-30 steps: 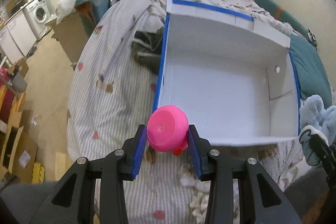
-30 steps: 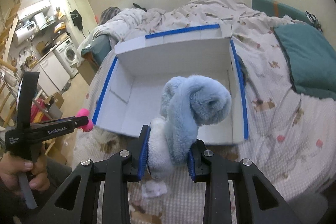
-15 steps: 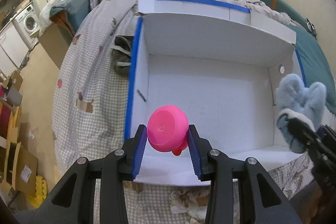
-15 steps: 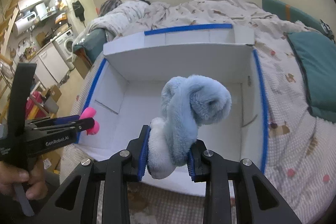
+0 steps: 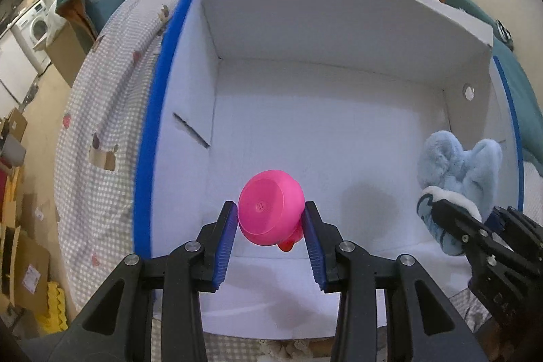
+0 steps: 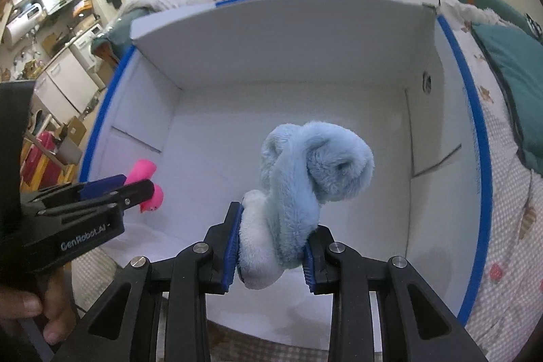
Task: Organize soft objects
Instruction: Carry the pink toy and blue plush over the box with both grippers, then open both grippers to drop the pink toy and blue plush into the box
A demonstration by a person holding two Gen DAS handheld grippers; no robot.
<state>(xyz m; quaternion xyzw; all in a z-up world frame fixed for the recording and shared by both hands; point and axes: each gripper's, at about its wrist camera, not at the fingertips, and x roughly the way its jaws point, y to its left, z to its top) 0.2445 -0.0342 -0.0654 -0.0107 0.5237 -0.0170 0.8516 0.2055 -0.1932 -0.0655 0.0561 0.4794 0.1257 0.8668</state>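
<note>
My left hand-held gripper (image 5: 269, 226) pinches the pink toy (image 5: 270, 212) and my right hand-held gripper (image 6: 269, 246) clamps the blue plush (image 6: 305, 178), both above the white box (image 5: 305, 33) floor. The rounded toy could roll on release; the plush could snag my pads. Beyond, the bed (image 5: 112, 90) slopes off.

text: "GenRobot.AI" | on: left gripper (image 6: 142, 189) body, white lettering | view: right wrist

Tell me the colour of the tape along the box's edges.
Blue tape on a white box, clearest in the right wrist view.
</note>
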